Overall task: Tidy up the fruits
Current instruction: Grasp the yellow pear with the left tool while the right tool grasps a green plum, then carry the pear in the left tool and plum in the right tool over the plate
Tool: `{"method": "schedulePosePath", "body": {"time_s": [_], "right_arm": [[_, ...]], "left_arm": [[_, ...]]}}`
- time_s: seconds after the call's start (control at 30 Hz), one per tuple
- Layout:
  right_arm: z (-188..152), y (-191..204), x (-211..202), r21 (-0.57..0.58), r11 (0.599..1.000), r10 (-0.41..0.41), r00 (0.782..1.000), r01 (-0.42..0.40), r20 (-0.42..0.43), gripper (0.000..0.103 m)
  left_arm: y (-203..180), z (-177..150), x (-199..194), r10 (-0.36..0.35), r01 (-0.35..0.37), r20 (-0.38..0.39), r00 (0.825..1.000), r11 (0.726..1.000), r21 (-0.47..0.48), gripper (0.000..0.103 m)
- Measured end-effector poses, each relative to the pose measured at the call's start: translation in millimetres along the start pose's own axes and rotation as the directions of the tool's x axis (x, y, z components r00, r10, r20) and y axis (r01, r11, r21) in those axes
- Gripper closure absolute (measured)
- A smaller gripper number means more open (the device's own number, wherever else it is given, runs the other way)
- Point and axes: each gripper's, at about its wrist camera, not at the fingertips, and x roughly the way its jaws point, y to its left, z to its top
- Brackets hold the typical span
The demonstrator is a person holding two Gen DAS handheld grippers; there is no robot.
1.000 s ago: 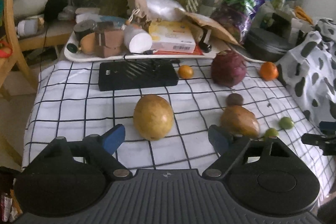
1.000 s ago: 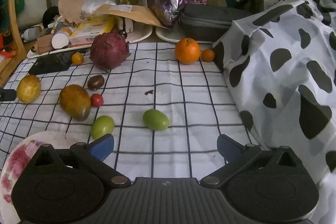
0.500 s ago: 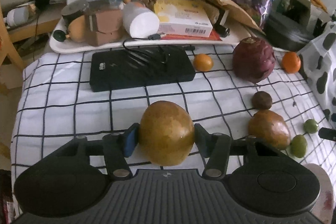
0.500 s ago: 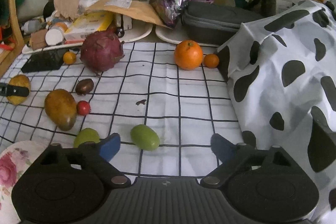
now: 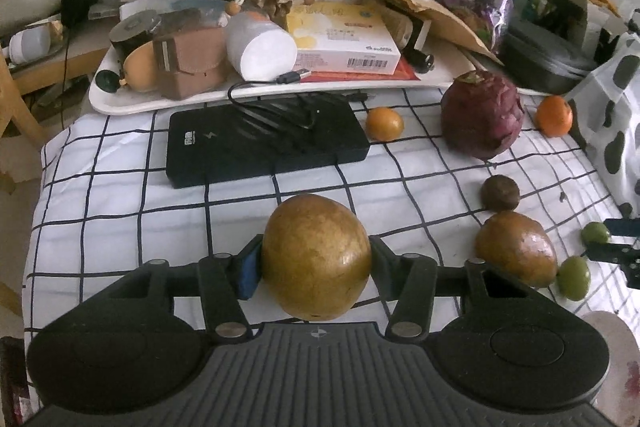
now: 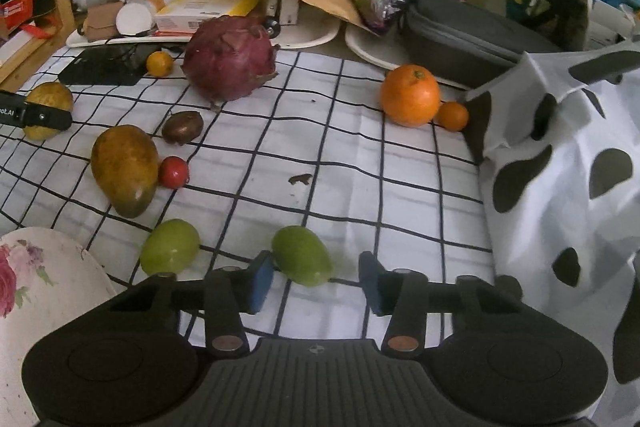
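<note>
My left gripper (image 5: pixel 316 263) closed on yellow mango (image 5: pixel 316 259) since second ago, lifted just off checked cloth (image 5: pixel 120 195); first fruit secured

My right gripper (image 6: pixel 316 281) narrowed round green fruit (image 6: pixel 302 255), left pad touching, not clamped

Plate (image 6: pixel 40 287) near

Soft daylight — hazy; fisheye-warped edges

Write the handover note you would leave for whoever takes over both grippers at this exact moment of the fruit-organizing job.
Left gripper: shut on the yellow-brown mango.
Right gripper: open, fingers either side of a green fruit lying on the checked cloth, not gripped yet.
On the cloth: second mango, second green fruit, cherry tomato, small brown fruit, dragon fruit, orange, two small oranges.
Floral plate: near left; what shows holds no fruit.
Done: one mango grasped. Left: all placing.
</note>
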Motion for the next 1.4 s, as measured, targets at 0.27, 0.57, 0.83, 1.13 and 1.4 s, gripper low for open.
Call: {"method": "schedulePosePath", "body": {"time_s": [0.27,0.57,0.83,1.13,1.4], "right_arm": [[4.1,-1.7,5.9,-0.011,1.000,0.028,0.999,-0.028,0.017,0.075],[2.7,2.5,-9.2,0.003,1.000,0.021,0.999,-0.021,0.043,0.076],[-2.8,9.7,-36.2,0.046,0.997,0.056,0.994,-0.060,0.094,0.076],[-24.7,29.4,-66.9,0.083,0.984,0.151,0.982,-0.161,0.112,0.076],[-45.0,39.5,-85.5,0.149,0.958,0.227,0.967,-0.243,0.119,0.076]], "left_arm": [[0.0,5.0,-15.4,-0.007,0.008,0.049,0.999,1.000,-0.020,0.052],[-15.1,0.6,-41.1,-0.031,0.030,0.114,0.993,0.999,0.013,0.052],[-37.1,-22.7,-68.2,-0.090,0.084,0.136,0.987,0.995,0.051,0.052],[-72.2,-52.7,-88.4,-0.145,0.134,0.120,0.982,0.986,0.097,0.052],[-106.0,-79.8,-87.2,-0.193,0.183,0.047,0.980,0.968,0.173,0.052]]}}
